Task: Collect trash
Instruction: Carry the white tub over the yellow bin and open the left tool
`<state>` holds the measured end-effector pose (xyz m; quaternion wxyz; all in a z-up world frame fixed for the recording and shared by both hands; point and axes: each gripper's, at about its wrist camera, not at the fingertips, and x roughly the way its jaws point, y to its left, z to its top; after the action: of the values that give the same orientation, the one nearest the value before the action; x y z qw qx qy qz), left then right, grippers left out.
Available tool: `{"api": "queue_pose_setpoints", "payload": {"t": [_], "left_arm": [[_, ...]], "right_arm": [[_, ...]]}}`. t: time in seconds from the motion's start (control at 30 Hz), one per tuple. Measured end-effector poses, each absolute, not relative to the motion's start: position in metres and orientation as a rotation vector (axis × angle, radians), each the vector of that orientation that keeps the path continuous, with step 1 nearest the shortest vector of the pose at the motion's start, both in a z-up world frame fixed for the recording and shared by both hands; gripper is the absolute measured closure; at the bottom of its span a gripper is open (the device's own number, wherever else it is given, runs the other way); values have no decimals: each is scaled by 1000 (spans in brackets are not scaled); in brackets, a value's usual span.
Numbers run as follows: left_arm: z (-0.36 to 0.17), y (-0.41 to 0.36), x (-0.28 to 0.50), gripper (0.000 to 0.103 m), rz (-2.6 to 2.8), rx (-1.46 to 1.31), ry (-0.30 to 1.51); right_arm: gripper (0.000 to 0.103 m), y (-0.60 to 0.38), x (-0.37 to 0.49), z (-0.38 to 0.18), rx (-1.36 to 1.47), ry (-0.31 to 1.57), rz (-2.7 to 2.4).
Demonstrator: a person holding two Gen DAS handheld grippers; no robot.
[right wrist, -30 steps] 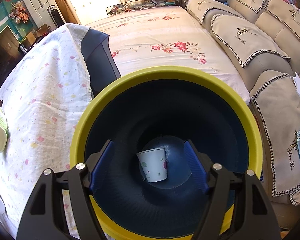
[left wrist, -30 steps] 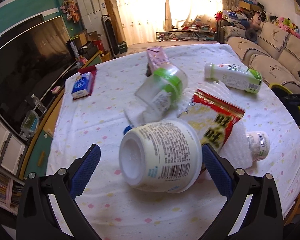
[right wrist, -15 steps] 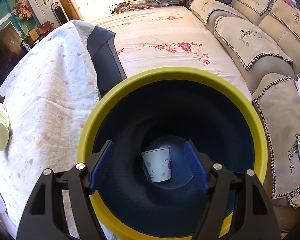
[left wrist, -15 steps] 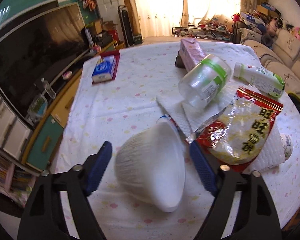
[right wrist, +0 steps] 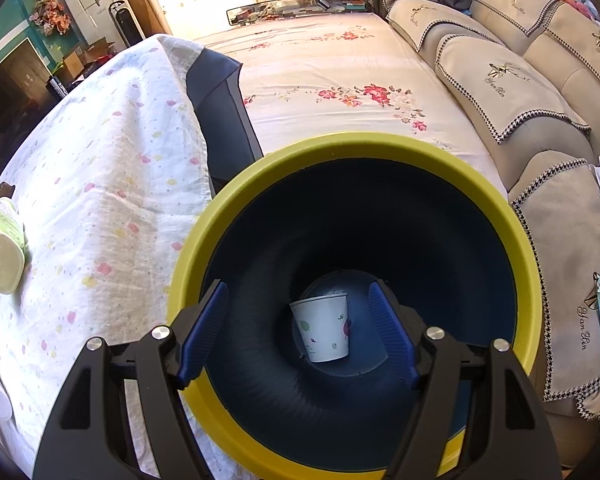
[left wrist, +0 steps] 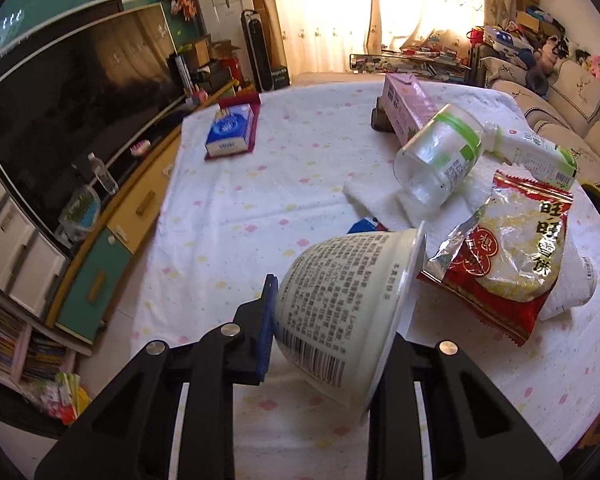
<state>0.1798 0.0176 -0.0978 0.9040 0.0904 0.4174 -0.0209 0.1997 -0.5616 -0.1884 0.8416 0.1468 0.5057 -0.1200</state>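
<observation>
My left gripper (left wrist: 332, 320) is shut on a white plastic tub (left wrist: 340, 304) with printed text and a barcode, held tilted above the table. Beyond it lie a red snack bag (left wrist: 508, 256), a clear jar with a green lid (left wrist: 440, 160), a white drink bottle (left wrist: 536, 152) and a pink carton (left wrist: 408, 104). My right gripper (right wrist: 298, 330) is open and empty over the mouth of a yellow-rimmed dark blue bin (right wrist: 500, 216). A white paper cup (right wrist: 324, 330) lies at the bin's bottom.
The table (left wrist: 260, 184) has a spotted white cloth; a blue tissue pack (left wrist: 230, 130) lies at its far left. White paper towels (left wrist: 384, 200) sit under the jar. A TV (left wrist: 60, 120) stands left. A sofa (right wrist: 520, 92) and a flowered bed (right wrist: 340, 68) lie beyond the bin.
My left gripper has closed on the white tub and lifted it off the table, tilting it. My right gripper has stayed open over the bin, shifting only slightly.
</observation>
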Motion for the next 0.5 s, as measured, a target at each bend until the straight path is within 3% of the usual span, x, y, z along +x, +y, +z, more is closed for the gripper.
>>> {"api": "queue_pose_setpoints", "payload": {"t": [0.37,0.5], "left_arm": [[-11,8,149,78,-27,261,683],[17,-31,142,78,-154,261,620]], "right_arm": [[34,-564,185,-171,329,1008,-231],[34,-565,177,-161,324,980,-225]]}}
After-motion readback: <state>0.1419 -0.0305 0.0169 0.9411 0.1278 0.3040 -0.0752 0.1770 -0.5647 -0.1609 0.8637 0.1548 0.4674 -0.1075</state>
